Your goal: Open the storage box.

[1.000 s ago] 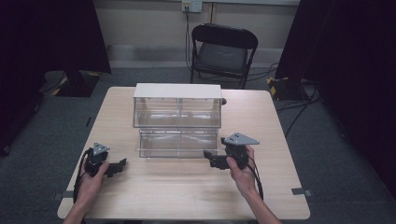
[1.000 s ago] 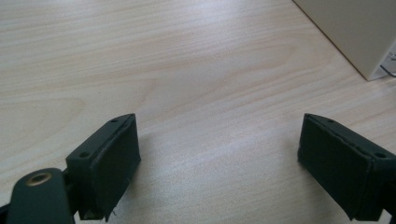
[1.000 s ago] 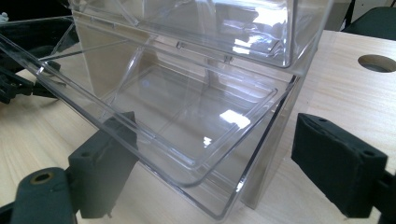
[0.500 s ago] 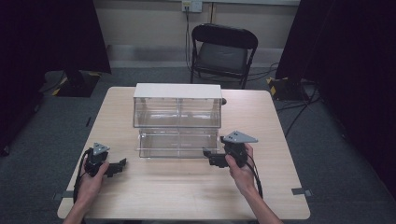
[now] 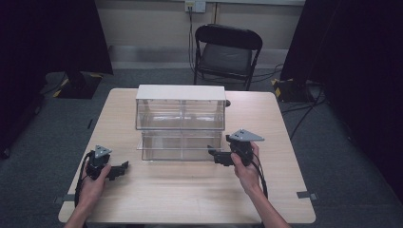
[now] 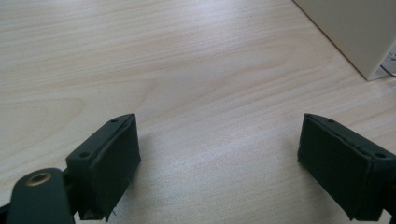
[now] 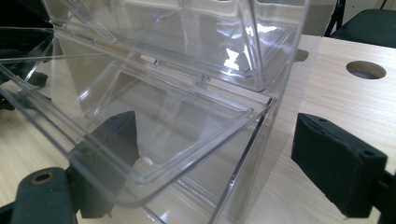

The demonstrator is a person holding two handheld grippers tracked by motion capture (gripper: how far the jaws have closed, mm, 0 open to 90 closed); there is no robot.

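Observation:
A clear plastic two-tier bin (image 5: 179, 116) with a white top stands at the middle of the wooden table (image 5: 190, 194). Its lower front flap (image 7: 116, 140) is tilted open. My right gripper (image 5: 215, 156) is open at the bin's lower right front corner. In the right gripper view, my right gripper (image 7: 215, 121) straddles that corner, with one jaw behind the clear flap and the other outside the side wall. My left gripper (image 5: 121, 169) rests open on the table, to the left of the bin and nearer the front. In the left gripper view, my left gripper (image 6: 217, 126) has bare wood between its jaws.
A black folding chair (image 5: 227, 52) stands beyond the table's far edge. A round cable hole (image 7: 365, 70) sits in the tabletop behind the bin at the right. A pale box corner (image 6: 355, 32) shows at the upper right in the left gripper view.
My right gripper has edged slightly forward and left, closer around the bin's corner. The left gripper has stayed put.

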